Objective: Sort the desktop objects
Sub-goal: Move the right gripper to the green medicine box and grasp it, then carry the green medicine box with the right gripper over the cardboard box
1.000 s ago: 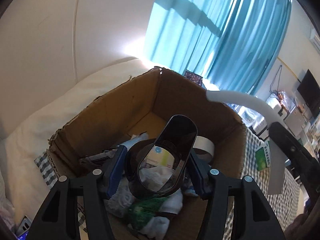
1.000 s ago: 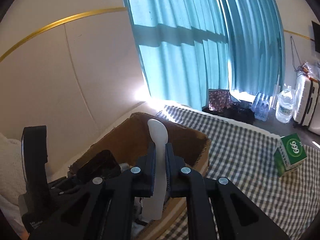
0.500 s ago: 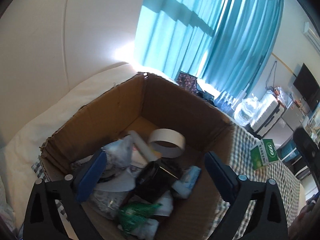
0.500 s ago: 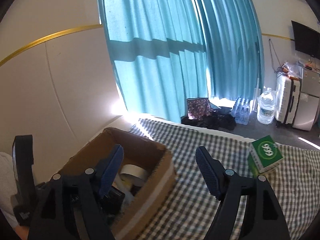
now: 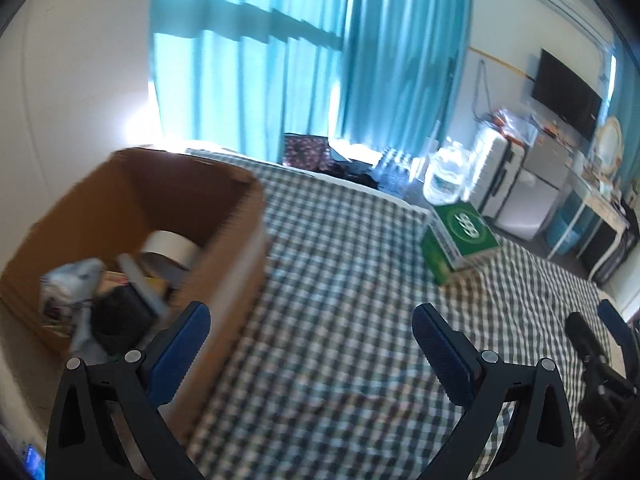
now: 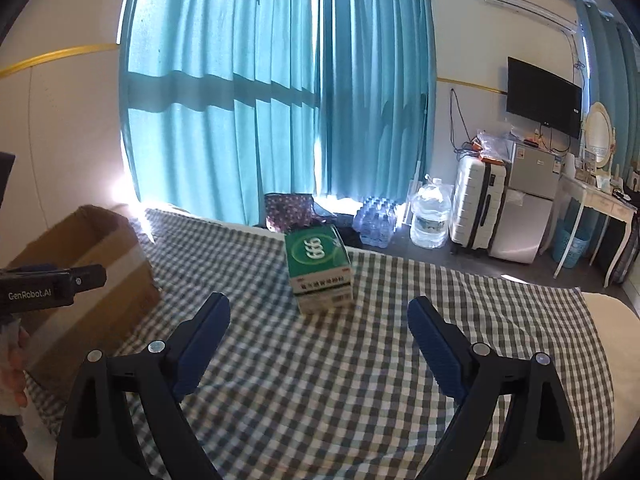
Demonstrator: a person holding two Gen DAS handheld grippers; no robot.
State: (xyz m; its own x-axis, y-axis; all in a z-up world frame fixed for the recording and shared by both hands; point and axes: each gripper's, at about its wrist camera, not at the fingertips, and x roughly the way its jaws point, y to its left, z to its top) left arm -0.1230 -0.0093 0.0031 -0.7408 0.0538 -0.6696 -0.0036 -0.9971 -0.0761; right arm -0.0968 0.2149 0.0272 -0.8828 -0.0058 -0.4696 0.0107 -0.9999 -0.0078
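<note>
Both my tongs are spread wide and empty: left gripper (image 5: 310, 336), right gripper (image 6: 318, 326). Green box (image 6: 319, 268) sits on the checked cloth (image 6: 360, 392) straight ahead of my right tongs, near the cloth's far edge. Cardboard box (image 5: 224, 248) is at the cloth's left edge, just beside my left tongs.

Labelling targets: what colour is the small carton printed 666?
Green top, white lower sides: small cardboard carton, clearest in the right wrist view.

Left wrist view: above checked cloth (image 5: 340, 280), facing curtains, box (image 5: 224, 240) near left. Right wrist view: farther right, same heading. Shared: green carton (image 6: 318, 268), cloth.
</note>
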